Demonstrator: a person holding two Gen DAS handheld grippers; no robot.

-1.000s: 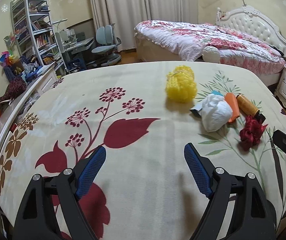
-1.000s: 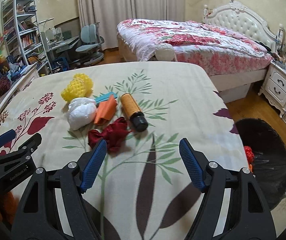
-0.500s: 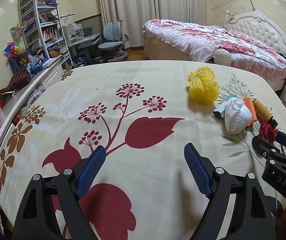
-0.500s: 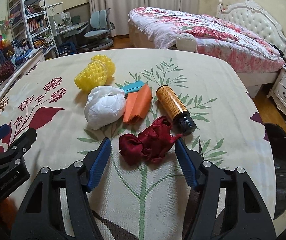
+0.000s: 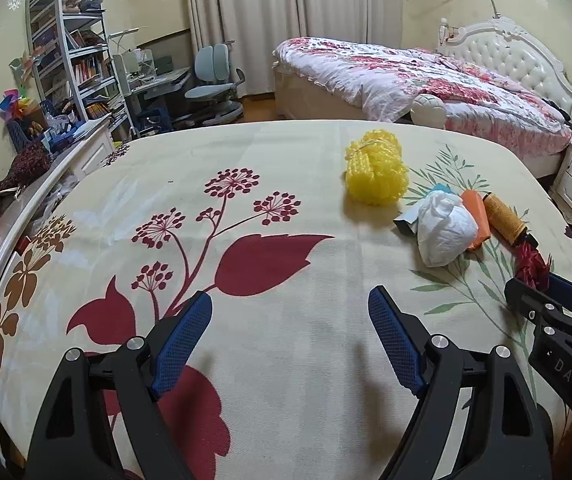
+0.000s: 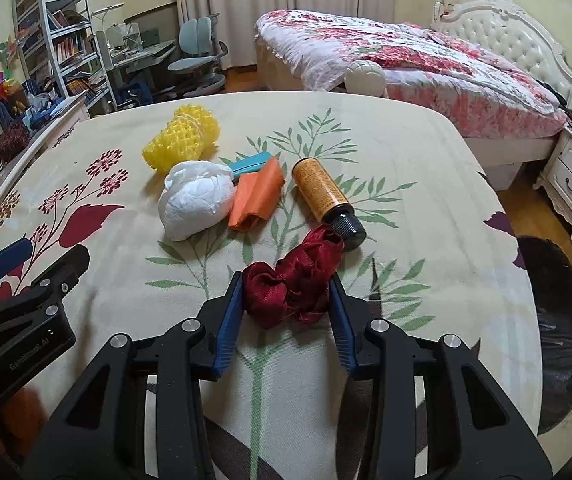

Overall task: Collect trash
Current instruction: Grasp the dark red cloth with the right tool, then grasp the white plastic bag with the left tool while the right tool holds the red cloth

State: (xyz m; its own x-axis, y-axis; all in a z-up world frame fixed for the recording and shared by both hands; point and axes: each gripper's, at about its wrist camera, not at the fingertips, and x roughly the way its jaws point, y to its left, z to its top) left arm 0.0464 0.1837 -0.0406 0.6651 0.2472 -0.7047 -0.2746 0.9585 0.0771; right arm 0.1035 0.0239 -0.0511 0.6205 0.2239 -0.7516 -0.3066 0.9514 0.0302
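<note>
Two closing jaws of right hand-held gripper around crumpled red ribbon.

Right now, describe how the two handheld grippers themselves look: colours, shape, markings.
Both match. The left gripper has a black plastic frame with triangular cut-outs, silver screw heads at the pivots, and two fingers faced with blue ribbed pads. The right gripper is built the same. Small pale lettering is printed on each body's side, too small to read fully. No cables or sleeves show.
</note>
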